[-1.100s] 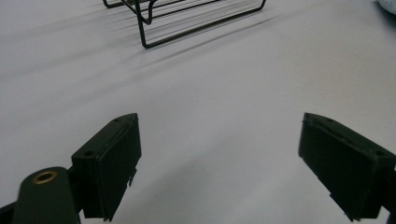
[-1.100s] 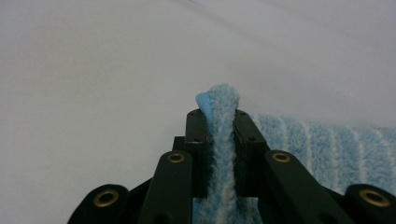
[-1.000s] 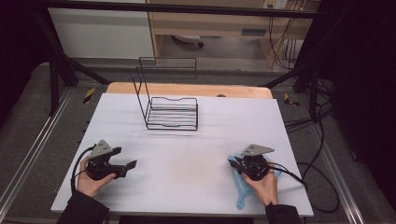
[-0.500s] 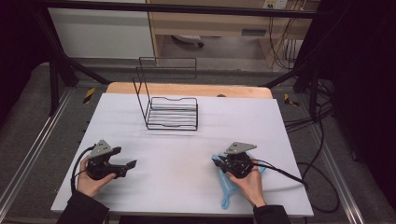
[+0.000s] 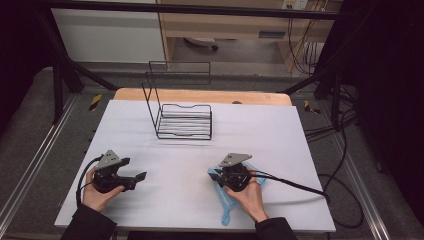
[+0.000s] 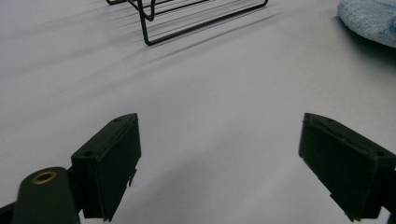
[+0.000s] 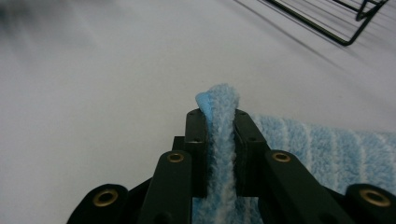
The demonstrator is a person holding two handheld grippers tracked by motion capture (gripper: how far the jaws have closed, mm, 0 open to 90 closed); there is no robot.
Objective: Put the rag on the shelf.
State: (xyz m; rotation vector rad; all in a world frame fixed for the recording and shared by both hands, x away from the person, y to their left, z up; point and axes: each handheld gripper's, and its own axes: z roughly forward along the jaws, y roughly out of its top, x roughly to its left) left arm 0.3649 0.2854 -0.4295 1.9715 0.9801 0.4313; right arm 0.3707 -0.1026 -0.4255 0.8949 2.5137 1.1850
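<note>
**Kid:** Holding the blue cloth [image 7: 219, 140] tight, is that what the right hand-held gripper [image 7: 219, 119] is doing?

**Helper:** Yes. Its two jaws are nearly together, and a fold of the fluffy cloth is pinched between them. The rest of the cloth [image 5: 226, 200] lies on the white table [image 5: 280, 135], under the person's right hand [image 5: 248, 196], near the front edge.

**Kid:** And the left hand-held gripper [image 6: 219, 154]?

**Helper:** Its jaws stand wide apart with nothing in them. It sits low over the table at the front left [image 5: 131, 177], well apart from the cloth.

**Kid:** So what is done?

**Helper:** I think just the first part: the cloth is grabbed. It is not spread out or folded neatly, and it is not in the black wire rack [image 5: 182, 120] at the back of the table. The rack has nothing in it.

**Kid:** What is left?

**Helper:** Most of the job, I would guess. The cloth must go where it belongs, and the left one may need to help by taking another bit of it.
</note>
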